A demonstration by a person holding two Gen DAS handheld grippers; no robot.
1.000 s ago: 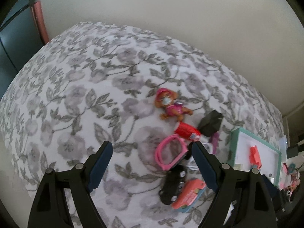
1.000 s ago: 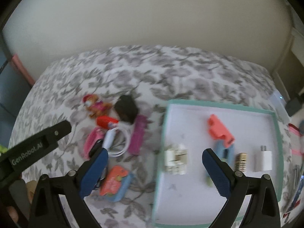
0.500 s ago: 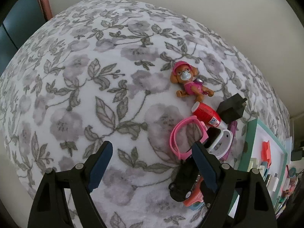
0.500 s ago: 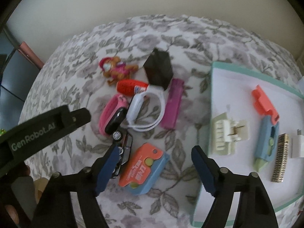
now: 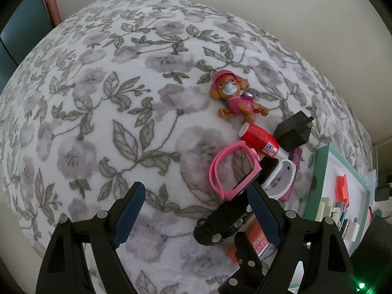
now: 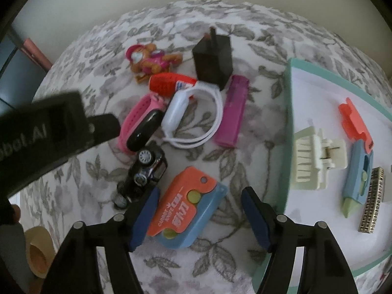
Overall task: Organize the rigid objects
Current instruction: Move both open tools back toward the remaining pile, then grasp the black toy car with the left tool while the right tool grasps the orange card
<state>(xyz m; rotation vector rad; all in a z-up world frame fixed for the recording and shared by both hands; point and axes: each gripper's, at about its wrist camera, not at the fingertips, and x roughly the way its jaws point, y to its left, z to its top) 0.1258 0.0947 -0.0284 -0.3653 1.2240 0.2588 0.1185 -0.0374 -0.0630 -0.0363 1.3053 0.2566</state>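
Small objects lie in a heap on the floral cloth: an orange-and-blue utility knife [image 6: 186, 205], a black toy car [image 6: 144, 171], a pink watch [image 6: 142, 125], a white band [image 6: 191, 117], a purple lighter [image 6: 232, 110], a black charger [image 6: 213, 58], a red tube [image 6: 169, 83] and a dog figure [image 6: 152, 58]. My right gripper [image 6: 198, 215] is open, its jaws either side of the knife. My left gripper [image 5: 196, 210] is open, low over the cloth, its right finger beside the toy car [image 5: 220, 223] and pink watch [image 5: 232, 169].
A teal-rimmed white tray [image 6: 289, 122] at right holds a cream clip [image 6: 316, 156], an orange piece [image 6: 352, 122], a blue cutter [image 6: 357, 181] and a metal piece [image 6: 372, 201]. A tape roll [image 6: 36, 252] sits off the left edge. The wall runs behind.
My right gripper has moved left from over the tray and down onto the heap, now straddling the knife. My left gripper has come closer to the pink watch and car.
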